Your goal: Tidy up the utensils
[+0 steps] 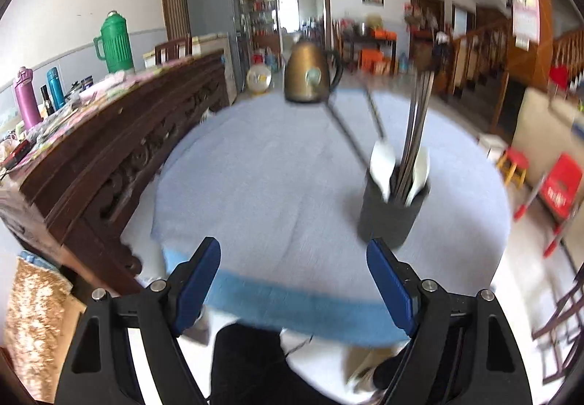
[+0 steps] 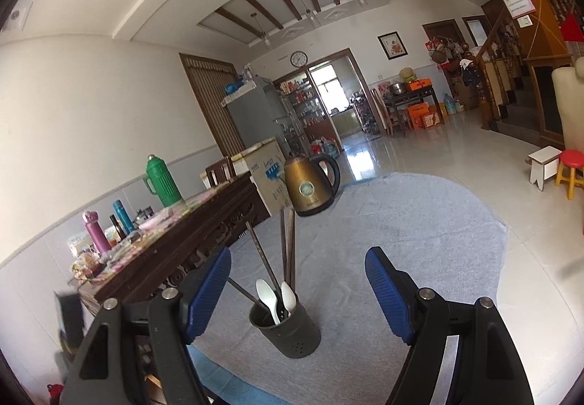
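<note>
Plainly, both hand-held grippers are seen with their blue-padded jaws spread wide and nothing gripped between them. The left gripper (image 1: 294, 284) is held above the near edge of a round table covered with a pale blue-grey cloth (image 1: 255, 167), and the right gripper (image 2: 297, 290) is held over the same cloth (image 2: 419, 240). A dark grey cylindrical metal utensil holder (image 1: 392, 215) stands upright on the cloth, to the right of the left gripper's view and just ahead of the right gripper (image 2: 288, 335), apart from both sets of pads. White plastic spoons (image 2: 268, 299) and long metal chopsticks (image 2: 286, 248) are lodged in it, some chopsticks leaning outwards. A bronze-coloured electric kettle with a black handle (image 1: 310, 74) is placed at the far edge of the table. A dark carved wooden sideboard (image 1: 120, 149) is seen to the left, crowded with a green thermos flask (image 1: 115, 43) and bottles.
</note>
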Demonstrator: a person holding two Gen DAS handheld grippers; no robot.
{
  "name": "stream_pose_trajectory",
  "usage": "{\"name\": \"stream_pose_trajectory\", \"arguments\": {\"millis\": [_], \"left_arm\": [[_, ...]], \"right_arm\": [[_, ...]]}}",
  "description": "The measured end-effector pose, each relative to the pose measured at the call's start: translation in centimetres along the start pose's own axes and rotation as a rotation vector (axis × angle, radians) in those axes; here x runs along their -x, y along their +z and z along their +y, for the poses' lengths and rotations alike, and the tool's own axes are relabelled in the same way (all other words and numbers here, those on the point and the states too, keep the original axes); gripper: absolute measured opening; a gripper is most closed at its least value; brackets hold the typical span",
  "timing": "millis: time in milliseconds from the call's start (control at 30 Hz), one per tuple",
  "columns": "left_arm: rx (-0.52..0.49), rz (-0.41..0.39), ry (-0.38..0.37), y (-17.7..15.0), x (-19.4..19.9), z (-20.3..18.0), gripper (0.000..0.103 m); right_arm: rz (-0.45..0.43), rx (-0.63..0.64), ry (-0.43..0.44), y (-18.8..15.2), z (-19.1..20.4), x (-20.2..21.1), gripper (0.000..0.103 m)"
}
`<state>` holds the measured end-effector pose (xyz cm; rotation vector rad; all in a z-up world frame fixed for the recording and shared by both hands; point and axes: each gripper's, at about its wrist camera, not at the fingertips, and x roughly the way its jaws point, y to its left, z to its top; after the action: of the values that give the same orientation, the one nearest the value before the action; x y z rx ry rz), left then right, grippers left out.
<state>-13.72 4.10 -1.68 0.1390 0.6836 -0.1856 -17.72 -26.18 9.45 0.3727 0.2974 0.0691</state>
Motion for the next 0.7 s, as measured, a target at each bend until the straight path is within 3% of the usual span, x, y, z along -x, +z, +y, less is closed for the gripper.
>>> {"name": "stream_pose_trajectory", "arguments": {"millis": [167,267,500,600,700], "left_arm": [[-0.053,0.018,0.026,-3.0,2.3,1.5,0.083],[-0.047,-0.033,0.028,-2.3,4.6,2.3,0.083],[-0.040,-0.193,-0.036,5.5,11.6,2.0,0.083],[-0.076,-0.332,-0.041,10.3,17.8,1.7,0.083],[-0.143,-0.479,0.033,13.7,23.7,1.5,0.083]], "right_arm": [[-0.109,-0.008,-0.007,3.6,0.1,3.9,0.082],[-0.142,0.000,-0.032,5.8,0.5,5.5,0.084],[-0.106,0.076,-0.018,7.9,4.8,6.0,0.084],[-0.081,0.141,0.001,8.7,7.3,6.2,0.084],[-0.073,0.179,0.022,9.9,9.2,7.0,0.084]]}}
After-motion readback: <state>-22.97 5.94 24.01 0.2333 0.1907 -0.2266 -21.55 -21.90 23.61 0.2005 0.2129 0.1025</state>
